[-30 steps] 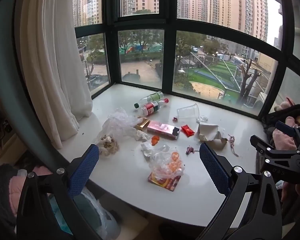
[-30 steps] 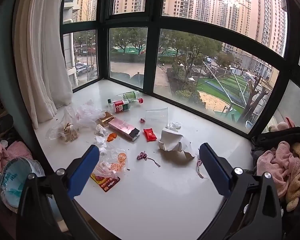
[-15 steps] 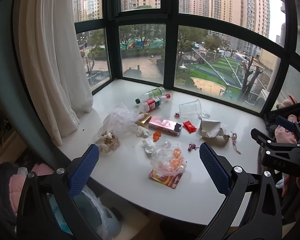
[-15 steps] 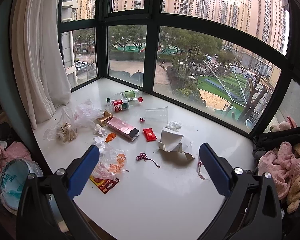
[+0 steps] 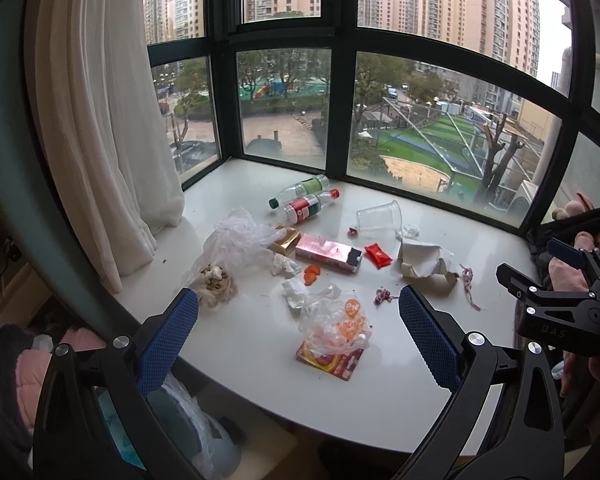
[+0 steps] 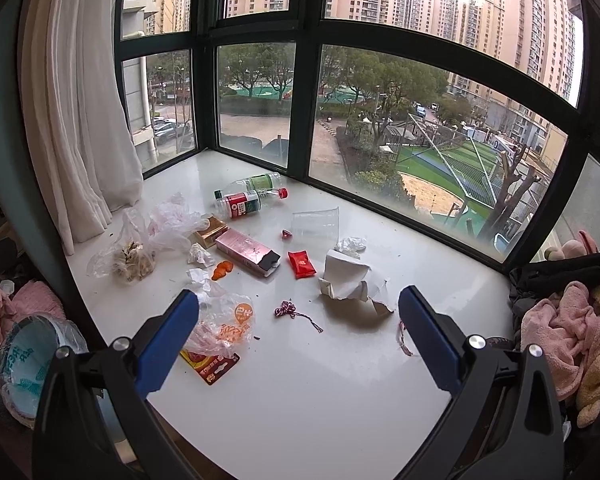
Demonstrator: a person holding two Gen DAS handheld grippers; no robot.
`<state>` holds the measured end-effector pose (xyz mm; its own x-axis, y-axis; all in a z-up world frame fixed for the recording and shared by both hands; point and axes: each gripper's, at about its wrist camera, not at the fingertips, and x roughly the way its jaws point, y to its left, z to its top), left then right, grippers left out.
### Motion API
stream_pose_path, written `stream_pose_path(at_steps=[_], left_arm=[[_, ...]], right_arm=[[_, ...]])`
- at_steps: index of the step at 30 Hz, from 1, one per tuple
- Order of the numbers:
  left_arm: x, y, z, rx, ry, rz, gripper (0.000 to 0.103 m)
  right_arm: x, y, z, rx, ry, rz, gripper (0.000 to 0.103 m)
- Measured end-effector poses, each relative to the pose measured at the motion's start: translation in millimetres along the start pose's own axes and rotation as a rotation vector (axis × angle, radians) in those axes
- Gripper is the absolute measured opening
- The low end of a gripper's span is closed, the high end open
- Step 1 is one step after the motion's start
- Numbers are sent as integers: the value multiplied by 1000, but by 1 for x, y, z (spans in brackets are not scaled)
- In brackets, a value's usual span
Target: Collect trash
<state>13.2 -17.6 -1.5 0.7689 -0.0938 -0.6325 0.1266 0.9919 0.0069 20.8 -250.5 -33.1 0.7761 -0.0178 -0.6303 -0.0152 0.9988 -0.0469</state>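
Observation:
Trash lies scattered on a white window ledge (image 5: 260, 372) (image 6: 320, 392). Two plastic bottles (image 5: 306, 202) (image 6: 248, 200) lie near the glass, beside a clear cup (image 5: 380, 220) (image 6: 316, 222). A pink carton (image 5: 328, 252) (image 6: 246, 251), a red packet (image 5: 377, 255) (image 6: 301, 264), torn white paper (image 5: 424, 260) (image 6: 350, 280), a bag of shells (image 5: 216, 276) (image 6: 134, 260) and a clear bag over a red card (image 5: 336, 332) (image 6: 220, 332) lie nearer. My left gripper (image 5: 298, 332) is open above the ledge's front edge, holding nothing. My right gripper (image 6: 298, 332) is open too, and empty.
A white curtain (image 5: 112, 120) hangs at the left. A bin lined with a plastic bag (image 6: 24, 360) (image 5: 196, 432) sits below the ledge's left front. Pink and dark clothes (image 6: 568, 320) pile at the right. The other gripper's body (image 5: 556, 300) shows at the right of the left wrist view.
Both grippers have drifted slightly, so the trash sits a little lower and more central in both views. Nothing was picked up or moved on the ledge.

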Motion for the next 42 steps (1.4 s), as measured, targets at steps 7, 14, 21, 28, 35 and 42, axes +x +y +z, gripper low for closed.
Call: stream_pose_path(at_steps=[7, 14, 21, 28, 35, 42], left_arm=[[-1, -5, 2, 2, -7, 0, 97], [0, -10, 0, 7, -3, 1, 97], [0, -11, 1, 9, -5, 7, 97], [0, -12, -1, 11, -3, 11, 97], [2, -7, -1, 17, 4, 11, 97], [4, -4, -3, 15, 15, 8, 97]], right_arm=[[-3, -4, 1, -19, 2, -3, 97], [-4, -6, 0, -19, -2, 6, 97], [-3, -8, 0, -22, -6, 8, 97], [-2, -6, 2, -28, -11, 11, 97], [-2, -1, 2, -31, -14, 15, 97], [0, 5, 0, -37, 1, 17, 97]])
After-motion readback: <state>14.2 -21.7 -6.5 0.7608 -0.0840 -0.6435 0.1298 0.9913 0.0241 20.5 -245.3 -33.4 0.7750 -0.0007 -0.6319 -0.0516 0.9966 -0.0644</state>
